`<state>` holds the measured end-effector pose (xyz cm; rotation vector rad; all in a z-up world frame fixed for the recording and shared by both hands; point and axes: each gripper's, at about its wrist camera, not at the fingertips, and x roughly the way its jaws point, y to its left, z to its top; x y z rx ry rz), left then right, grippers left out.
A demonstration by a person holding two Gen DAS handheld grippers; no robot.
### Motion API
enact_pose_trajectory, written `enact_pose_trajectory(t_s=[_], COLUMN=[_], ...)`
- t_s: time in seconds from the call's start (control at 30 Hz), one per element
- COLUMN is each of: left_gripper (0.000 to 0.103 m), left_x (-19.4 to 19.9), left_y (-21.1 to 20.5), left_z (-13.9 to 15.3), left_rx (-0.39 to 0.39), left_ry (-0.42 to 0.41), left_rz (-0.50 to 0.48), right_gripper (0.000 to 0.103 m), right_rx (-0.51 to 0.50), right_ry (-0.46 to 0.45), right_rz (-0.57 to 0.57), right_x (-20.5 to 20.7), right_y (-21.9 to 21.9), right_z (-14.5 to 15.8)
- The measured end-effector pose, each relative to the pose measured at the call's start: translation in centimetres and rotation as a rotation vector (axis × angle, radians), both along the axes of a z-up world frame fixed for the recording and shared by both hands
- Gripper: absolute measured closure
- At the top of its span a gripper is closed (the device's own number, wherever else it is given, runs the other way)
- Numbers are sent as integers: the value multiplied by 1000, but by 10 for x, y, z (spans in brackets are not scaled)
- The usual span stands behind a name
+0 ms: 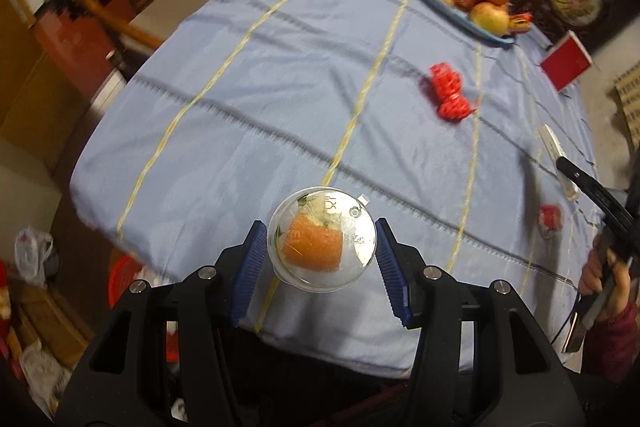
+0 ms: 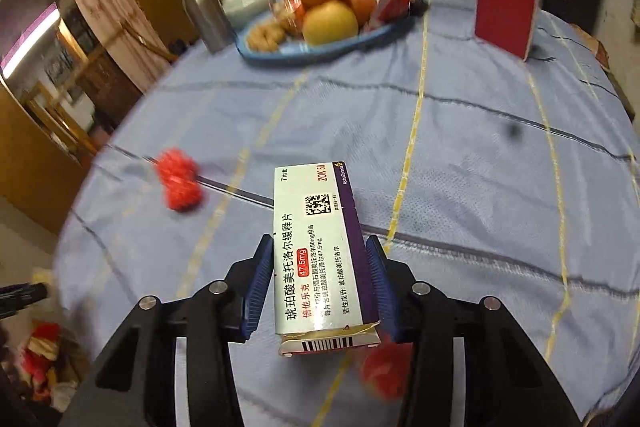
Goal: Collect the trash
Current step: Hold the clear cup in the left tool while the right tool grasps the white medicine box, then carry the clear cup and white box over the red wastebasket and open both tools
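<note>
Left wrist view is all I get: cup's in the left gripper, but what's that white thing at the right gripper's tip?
Observer: A medicine box, white with a purple side, in the right gripper.
Operator: Gripped, or just between the fingers?
Observer: Gripped. Both blue pads press on its long sides.
Operator: Is the box closed?
Observer: No. The barcode flap at the end nearest the camera is ajar.
</note>
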<state>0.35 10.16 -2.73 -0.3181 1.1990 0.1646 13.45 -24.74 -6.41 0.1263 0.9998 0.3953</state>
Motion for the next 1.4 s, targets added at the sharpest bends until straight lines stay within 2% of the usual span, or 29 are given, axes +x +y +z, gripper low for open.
enact_pose_trajectory(t_s=[0.2,0.37,0.5,0.63,0.73,0.93,1.23,1.4], left_gripper=[49,49,49,49,49,49,49,49], left_x=[29,45,45,38,25,-21,-132,-181], left_y=[-13,-26,-25,-11,9,66,155,181], left_z=[4,7,9,10,9,4,-14,-28], left_rx=[-32,-47,-47,-48,-37,-40,-19,-35], left_ry=[-48,-79,-99,-109,-111,-101,-47,-11], left_rz=[-118,-215,-241,-212,-157,21,361,489], right_gripper=[56,56,56,56,56,56,56,57], right_rx=[23,21,23,16,12,12,-3,-9], right_ry=[-47,-47,-24,-20,-27,-19,-8,-9], right_rz=[-52,-92,-98,-59,1,167,475,583], right_x=[-38,-68,-84,-85,-81,-70,-80,-94], right_y=[0,0,7,25,46,108,228,270], right_z=[33,41,37,39,44,49,53,57])
